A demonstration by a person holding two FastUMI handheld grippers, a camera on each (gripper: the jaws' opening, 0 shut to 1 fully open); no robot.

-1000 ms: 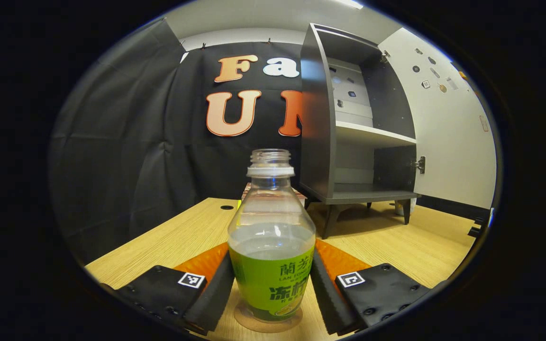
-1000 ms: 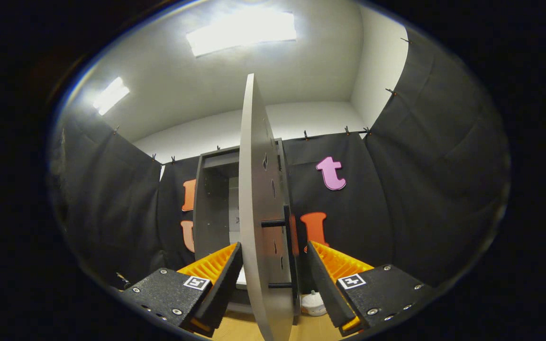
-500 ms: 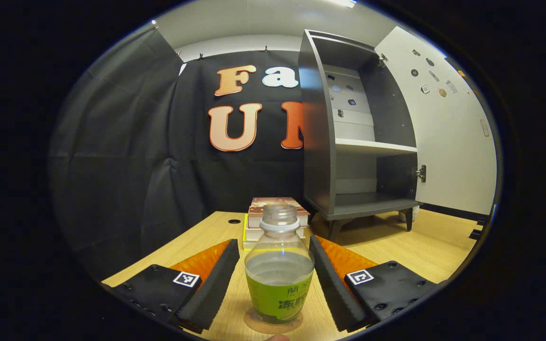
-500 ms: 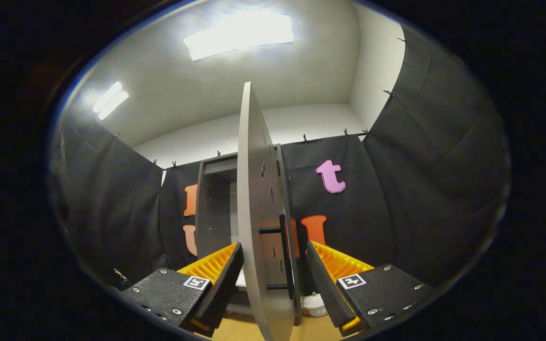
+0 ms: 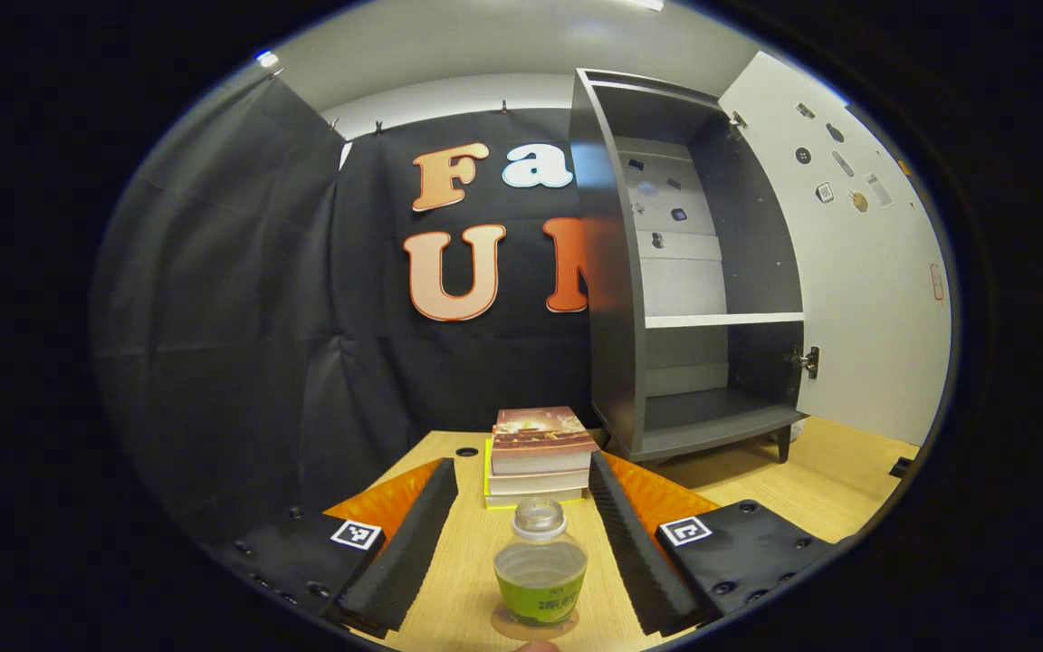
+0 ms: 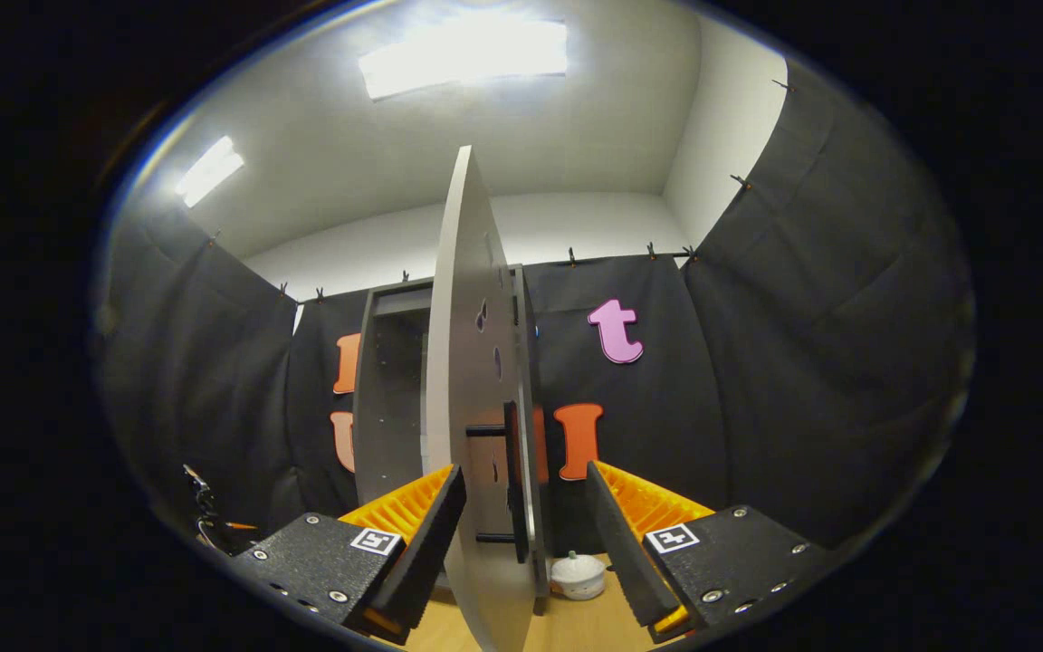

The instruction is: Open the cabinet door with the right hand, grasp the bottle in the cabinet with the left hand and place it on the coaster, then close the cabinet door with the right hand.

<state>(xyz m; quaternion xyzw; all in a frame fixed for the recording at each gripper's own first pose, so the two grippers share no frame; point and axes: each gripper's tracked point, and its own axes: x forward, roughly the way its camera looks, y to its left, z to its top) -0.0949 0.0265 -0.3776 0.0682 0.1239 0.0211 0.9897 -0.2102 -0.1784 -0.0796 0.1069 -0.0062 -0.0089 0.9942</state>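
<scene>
A light wooden bench (image 5: 784, 493) is seen across the lower part of the left gripper view, backed by black cloth. At lower centre, the clear uncapped bottle with a green label (image 5: 540, 575) stands upright on the round tan coaster (image 5: 535, 625), between the spread fingers of the left gripper (image 5: 521, 534), which are held wide and apart from it. A stack of books (image 5: 537, 455) lies beyond it. The dark grey open cabinet (image 5: 666, 263) stands at right of centre. In the right gripper view, the pale grey cabinet door (image 6: 472, 435) is seen edge-on at centre, its black bar handle (image 6: 511, 475) between the wide-open fingers of the right gripper (image 6: 521, 534); contact cannot be told.
</scene>
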